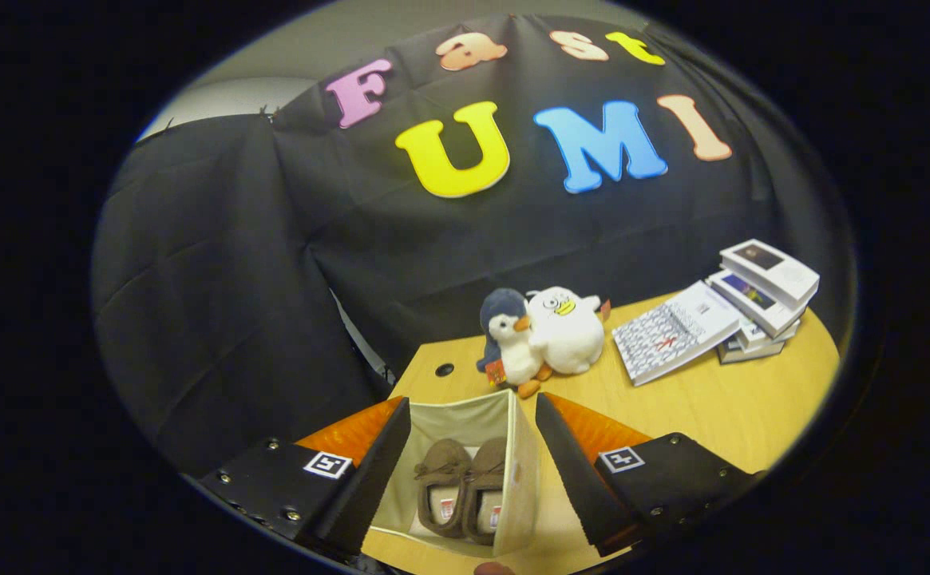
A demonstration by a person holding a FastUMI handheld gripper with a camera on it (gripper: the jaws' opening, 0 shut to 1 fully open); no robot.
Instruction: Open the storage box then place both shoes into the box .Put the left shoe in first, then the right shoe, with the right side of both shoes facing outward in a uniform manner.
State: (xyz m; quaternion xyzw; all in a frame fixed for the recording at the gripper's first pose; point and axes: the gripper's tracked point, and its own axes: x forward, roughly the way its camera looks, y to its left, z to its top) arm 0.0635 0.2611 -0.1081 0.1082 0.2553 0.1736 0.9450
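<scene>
Hand-held gripper (472,471) hangs above the near end of the worktop (696,415) with its fingers spread wide and holding nothing, the open storage box (522,479) framed between them below. Both brown shoes, the left-hand shoe (441,495) and the right-hand shoe (487,499), lie side by side inside the box with heels near and toes far, so loading appears complete; whether their right sides face outward cannot be confirmed from above. Farther off stand two plush penguins (544,335), with a stack of books (720,315) to the far right, both untouched.
</scene>
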